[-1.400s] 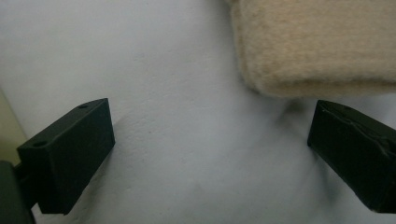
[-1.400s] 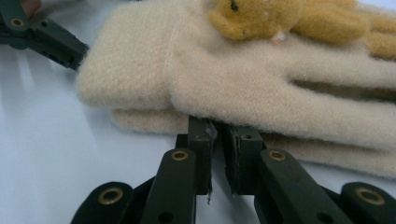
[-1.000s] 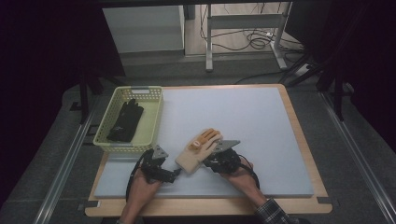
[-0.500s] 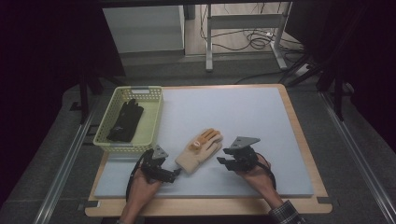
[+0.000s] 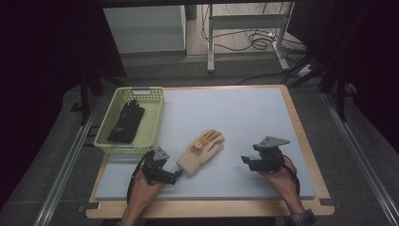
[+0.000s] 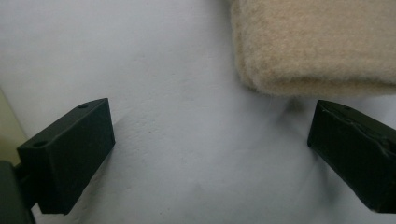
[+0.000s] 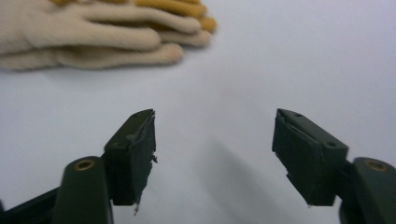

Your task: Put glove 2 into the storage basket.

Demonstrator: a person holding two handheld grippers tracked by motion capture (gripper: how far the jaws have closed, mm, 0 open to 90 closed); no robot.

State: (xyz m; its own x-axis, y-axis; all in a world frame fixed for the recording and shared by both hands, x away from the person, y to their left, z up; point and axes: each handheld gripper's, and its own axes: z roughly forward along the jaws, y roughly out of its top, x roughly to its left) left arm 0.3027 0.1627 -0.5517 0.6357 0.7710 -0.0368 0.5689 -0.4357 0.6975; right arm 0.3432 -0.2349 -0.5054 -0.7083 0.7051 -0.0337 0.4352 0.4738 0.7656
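Grey mat (image 5: 244,117) on wooden table (image 5: 301,122), cables on floor (image 5: 254,42), both grippers agape, right jaws just widened, nothing between.

Materials, surface finish
Glove (image 5: 201,151): fuzzy knit cloth. Mat (image 5: 244,117): smooth, matt. Basket (image 5: 153,123): plastic lattice. Table edge (image 5: 306,136): wood.

The left gripper (image 5: 175,176) sits low with jaws spread wide, nothing between them. The right gripper (image 5: 246,161), well apart from it, has just been opening its empty jaws.
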